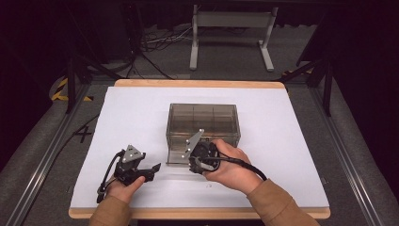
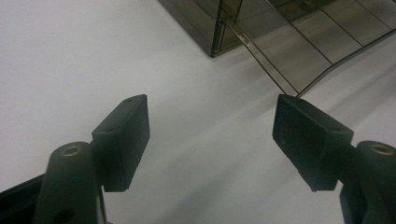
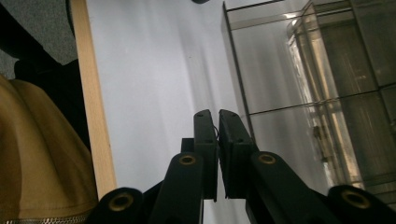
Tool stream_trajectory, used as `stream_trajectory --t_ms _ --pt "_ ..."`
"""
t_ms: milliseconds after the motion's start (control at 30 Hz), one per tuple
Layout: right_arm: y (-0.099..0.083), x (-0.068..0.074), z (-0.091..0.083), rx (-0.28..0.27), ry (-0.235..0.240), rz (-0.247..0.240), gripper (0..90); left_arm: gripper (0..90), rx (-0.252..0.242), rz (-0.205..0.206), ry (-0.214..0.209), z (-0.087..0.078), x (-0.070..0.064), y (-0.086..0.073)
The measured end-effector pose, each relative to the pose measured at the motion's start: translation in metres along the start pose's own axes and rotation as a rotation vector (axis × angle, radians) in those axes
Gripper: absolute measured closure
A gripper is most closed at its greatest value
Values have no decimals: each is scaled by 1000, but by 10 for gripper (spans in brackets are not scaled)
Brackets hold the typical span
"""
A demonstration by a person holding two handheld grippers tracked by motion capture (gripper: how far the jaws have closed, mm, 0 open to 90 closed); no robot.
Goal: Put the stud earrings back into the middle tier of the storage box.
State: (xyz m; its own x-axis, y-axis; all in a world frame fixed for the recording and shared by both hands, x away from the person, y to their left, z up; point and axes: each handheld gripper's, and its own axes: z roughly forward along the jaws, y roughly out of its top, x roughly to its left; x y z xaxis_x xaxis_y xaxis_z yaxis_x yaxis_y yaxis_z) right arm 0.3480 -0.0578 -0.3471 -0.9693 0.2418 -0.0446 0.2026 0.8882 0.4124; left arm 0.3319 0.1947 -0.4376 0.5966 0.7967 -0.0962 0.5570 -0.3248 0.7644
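Smoked-plastic box [image 1: 203, 123], the see-through organiser with divided compartments, sits at the middle of the white table [image 1: 141, 108], and a flap [image 1: 176, 155] lies folded down from its near side onto the sheet. Nearest the person, at about seven o'clock from the box, the left gripper [image 1: 153, 170] rests low over the table in the left hand [image 1: 123, 187], its jaws spread wide apart with nothing between them; the left gripper view has bare white sheet in the gap and the box's corner [image 2: 215, 44] beyond at one o'clock. Just farther in, at six o'clock from the box, the right gripper [image 1: 193, 162] is held by the right hand [image 1: 230, 167] against the lowered flap. In the right gripper view its jaws are pressed together beside the flap's edge [image 3: 236, 79]; whether they pinch it I cannot tell.
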Motion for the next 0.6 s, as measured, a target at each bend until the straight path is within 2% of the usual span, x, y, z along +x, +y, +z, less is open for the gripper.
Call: stream_trajectory --t_ms 600 --pt "2 -23 -2 -8 -50 85 863 281 0 -2 -2 0 0 0"
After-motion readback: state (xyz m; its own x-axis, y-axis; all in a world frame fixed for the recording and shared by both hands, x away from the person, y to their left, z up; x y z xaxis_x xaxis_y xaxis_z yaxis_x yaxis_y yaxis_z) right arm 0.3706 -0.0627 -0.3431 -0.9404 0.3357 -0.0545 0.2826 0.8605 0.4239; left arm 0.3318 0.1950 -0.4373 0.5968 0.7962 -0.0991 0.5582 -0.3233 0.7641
